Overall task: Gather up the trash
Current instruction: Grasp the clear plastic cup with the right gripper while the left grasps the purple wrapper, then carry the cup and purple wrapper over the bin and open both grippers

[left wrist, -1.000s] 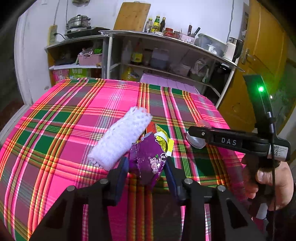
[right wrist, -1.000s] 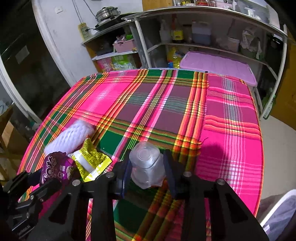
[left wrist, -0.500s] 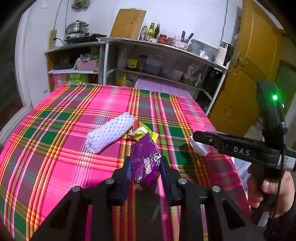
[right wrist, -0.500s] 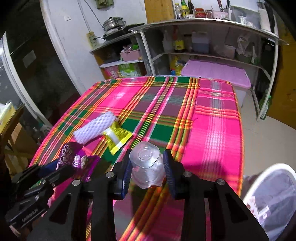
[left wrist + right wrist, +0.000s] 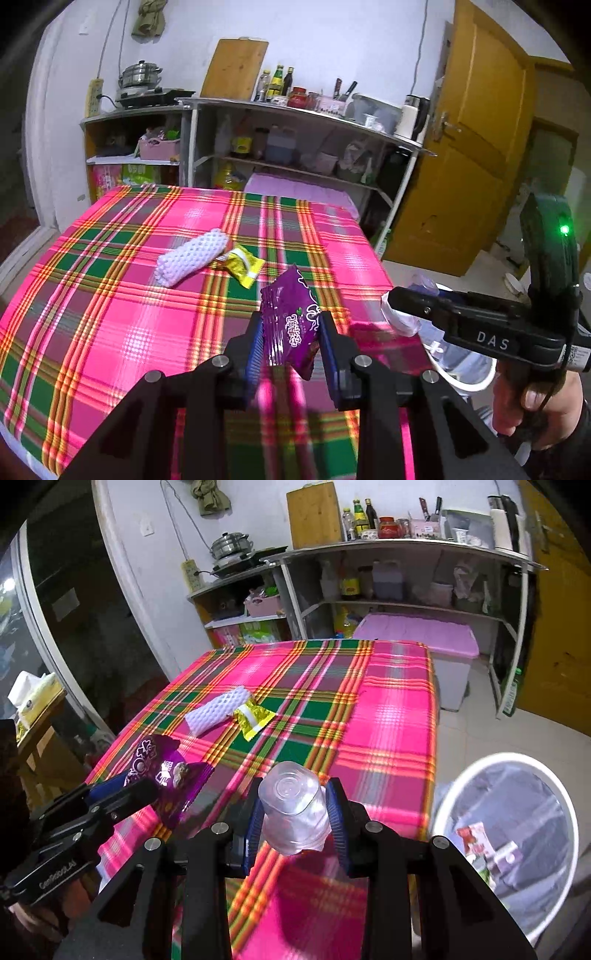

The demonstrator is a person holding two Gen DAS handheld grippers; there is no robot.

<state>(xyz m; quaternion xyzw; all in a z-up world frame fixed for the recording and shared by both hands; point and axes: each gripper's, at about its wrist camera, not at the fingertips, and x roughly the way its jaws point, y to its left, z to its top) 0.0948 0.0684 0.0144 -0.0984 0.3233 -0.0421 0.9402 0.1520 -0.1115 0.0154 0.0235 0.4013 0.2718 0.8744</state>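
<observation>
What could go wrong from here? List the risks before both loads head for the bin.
1. The purple wrapper is thin and slick; the left tongs pinch only its lower part, so it may slip out.
2. The crushed clear cup in the right tongs could squirt free.
3. The bin sits off the table's edge; a release too soon lands on the floor.

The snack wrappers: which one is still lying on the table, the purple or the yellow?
The yellow wrapper lies on the table beside the white foam net. The purple wrapper is pinched in the left gripper, off the cloth.
</observation>
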